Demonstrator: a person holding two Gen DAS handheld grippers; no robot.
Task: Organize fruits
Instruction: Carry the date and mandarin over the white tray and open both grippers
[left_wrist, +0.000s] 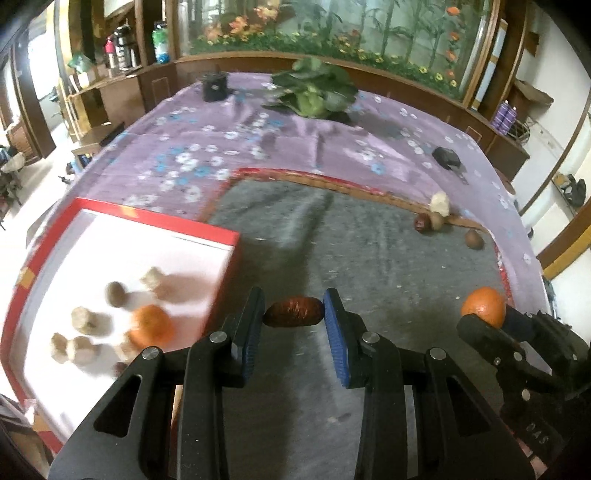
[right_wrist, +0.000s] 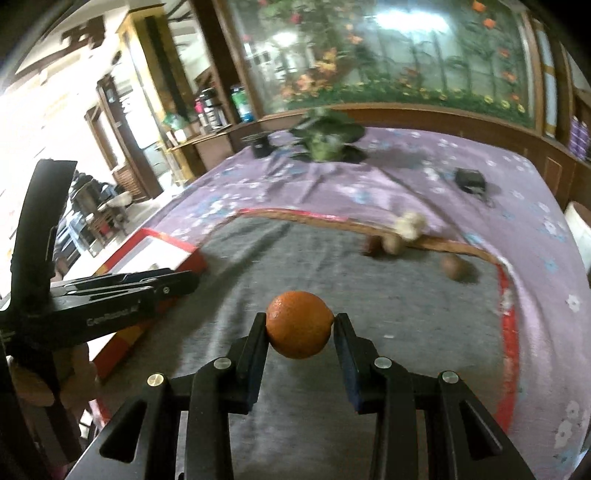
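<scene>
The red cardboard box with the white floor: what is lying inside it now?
Inside the red cardboard box lie one orange, a brown round nut and several pale beige lumps. The black left gripper hides the near corner.

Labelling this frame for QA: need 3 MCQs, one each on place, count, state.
1. Where does the red box lie relative to the left gripper?
A. to its left
B. to its right
C. behind the leafy greens

2. How many oranges are visible in the left wrist view?
A. one
B. two
C. four

3. What is the right gripper doing?
A. open over the grey mat
B. shut on nothing
C. shut on an orange

Answers: 1 A, the box sits left of the fingers on the grey mat. 2 B, one orange in the box, one held orange. 3 C, both pads touch the fruit, as the left gripper's pads touch the red date.
</scene>
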